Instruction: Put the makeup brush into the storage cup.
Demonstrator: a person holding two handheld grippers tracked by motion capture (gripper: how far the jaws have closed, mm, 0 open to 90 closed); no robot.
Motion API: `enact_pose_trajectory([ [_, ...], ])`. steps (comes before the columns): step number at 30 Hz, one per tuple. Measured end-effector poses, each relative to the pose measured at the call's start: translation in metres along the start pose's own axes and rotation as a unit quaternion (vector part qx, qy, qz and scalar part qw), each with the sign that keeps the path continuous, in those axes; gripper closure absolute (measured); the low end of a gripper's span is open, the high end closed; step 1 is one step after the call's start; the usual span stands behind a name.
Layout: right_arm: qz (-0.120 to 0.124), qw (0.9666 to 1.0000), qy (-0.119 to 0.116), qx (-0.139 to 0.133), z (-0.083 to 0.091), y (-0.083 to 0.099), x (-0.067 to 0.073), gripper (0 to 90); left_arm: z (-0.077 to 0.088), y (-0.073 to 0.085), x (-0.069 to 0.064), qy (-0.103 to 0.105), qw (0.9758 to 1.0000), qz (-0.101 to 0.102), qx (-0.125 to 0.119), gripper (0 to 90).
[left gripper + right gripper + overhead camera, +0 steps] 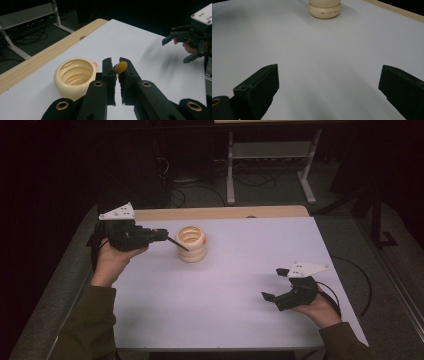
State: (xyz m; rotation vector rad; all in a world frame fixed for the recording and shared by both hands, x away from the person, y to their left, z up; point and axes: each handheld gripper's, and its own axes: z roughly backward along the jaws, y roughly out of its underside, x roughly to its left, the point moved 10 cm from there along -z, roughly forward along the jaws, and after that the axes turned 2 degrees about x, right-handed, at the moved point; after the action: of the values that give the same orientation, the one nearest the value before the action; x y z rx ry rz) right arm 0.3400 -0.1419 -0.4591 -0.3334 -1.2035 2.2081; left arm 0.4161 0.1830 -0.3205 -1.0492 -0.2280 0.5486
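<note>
Holding the left gripper [170, 238] up beside the cream ribbed pot [192, 243], you have its jaws clamped on a thin dark stick [178, 244] whose far end reaches the pot's near rim in the high view. From the left gripper view the two black jaws stand almost together, and a small tuft of orange-brown bristles [121, 67] pokes up between their tips, so the stick looks like a small brush; the pot [75, 80] sits just to the left of the jaws, its mouth facing up and its ribbed inner wall in plain sight. A little orange spot shows at the pot's rim next to the jaws, too small to tell what it is.

Your right gripper [276, 284] is well apart from all this, near the right front part of the white worktop [225, 295], held low in your hand with the jaws wide apart and nothing between them. The right gripper view confirms it: bare worktop [324, 62] lies between the two jaws, and the pot [325, 9] stands far ahead with a line of small print on its lower ring, too small to read. The pot stands upright on the worktop's far left part, close to the wooden strip [220, 212] along the back edge.
</note>
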Motion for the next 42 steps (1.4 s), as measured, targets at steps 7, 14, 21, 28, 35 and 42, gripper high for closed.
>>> enact_pose_trajectory([
  [7,-0.001,1.0000,0.001,-0.002,0.000,0.000,0.000,2.5,0.000,-0.006,0.012,-0.013,0.9999,0.005,-0.007,83.4],
  [14,-0.003,1.0000,0.002,-0.003,0.001,0.000,-0.001,2.5,-0.001,-0.010,0.024,-0.028,0.9996,0.007,-0.007,83.4],
  [21,-0.002,1.0000,0.002,-0.004,0.001,0.000,-0.001,2.5,-0.007,-0.010,0.035,-0.037,0.9992,0.011,-0.006,83.4],
  [28,-0.003,1.0000,0.002,-0.003,0.001,0.000,-0.001,2.5,-0.016,-0.007,0.045,-0.051,0.9986,0.017,-0.001,83.4],
  [35,-0.003,1.0000,0.001,-0.005,0.002,0.000,-0.001,2.5,-0.026,-0.001,0.052,-0.055,0.9980,0.027,0.012,83.4],
  [42,-0.003,1.0000,0.001,-0.005,0.002,0.000,-0.002,2.5,-0.035,0.005,0.057,-0.055,0.9975,0.034,0.026,83.3],
])
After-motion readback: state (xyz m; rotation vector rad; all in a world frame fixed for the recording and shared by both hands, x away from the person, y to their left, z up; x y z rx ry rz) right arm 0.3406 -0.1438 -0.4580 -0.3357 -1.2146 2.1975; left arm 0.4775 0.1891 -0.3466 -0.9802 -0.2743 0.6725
